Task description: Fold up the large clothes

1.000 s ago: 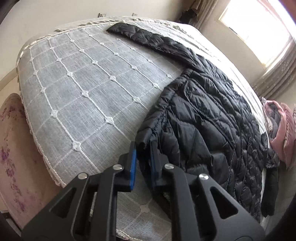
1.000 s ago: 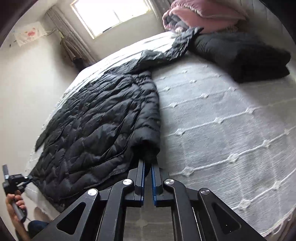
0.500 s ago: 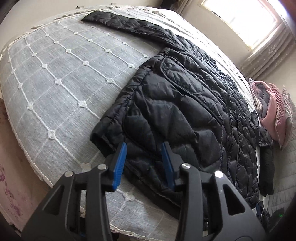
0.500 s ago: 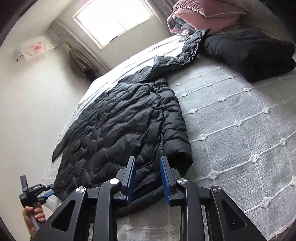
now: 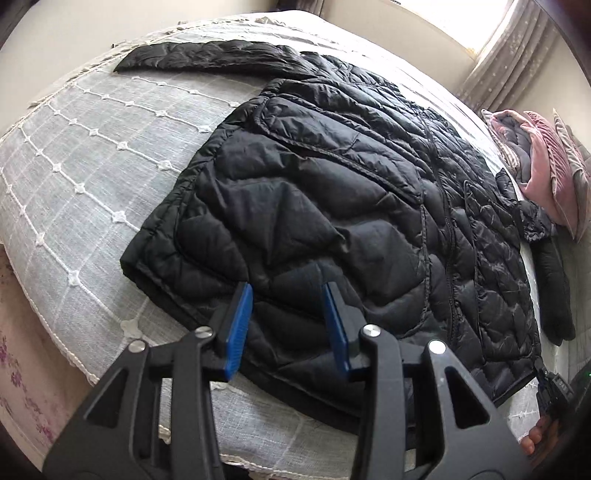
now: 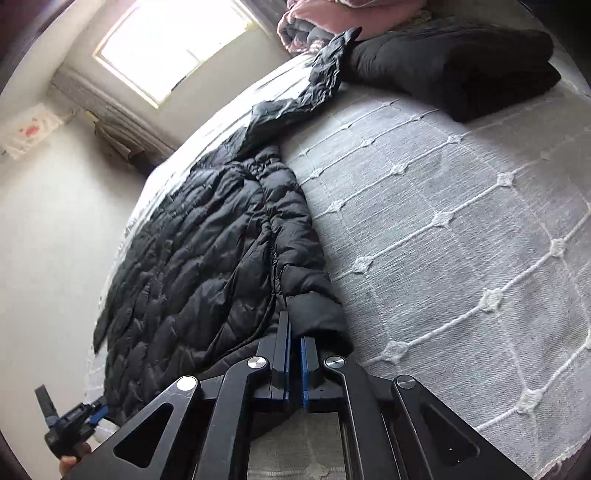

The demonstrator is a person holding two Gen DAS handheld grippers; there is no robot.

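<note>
Black quilted jacket lies spread; left tool gapes above it, right tool pinches its hem.

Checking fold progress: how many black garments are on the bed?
2. A black puffer jacket lies spread flat across the bed. A folded black garment sits beside the pink bedding. That pile may hide more.

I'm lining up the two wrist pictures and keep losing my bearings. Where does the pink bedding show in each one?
Left wrist view: the pink bedding sits at the right edge, just past the black jacket's far sleeve.
Right wrist view: the pink bedding is at the top edge, right of the window, behind a folded dark garment.
Shared landmark: the jacket sleeve that reaches toward the bedding.
</note>
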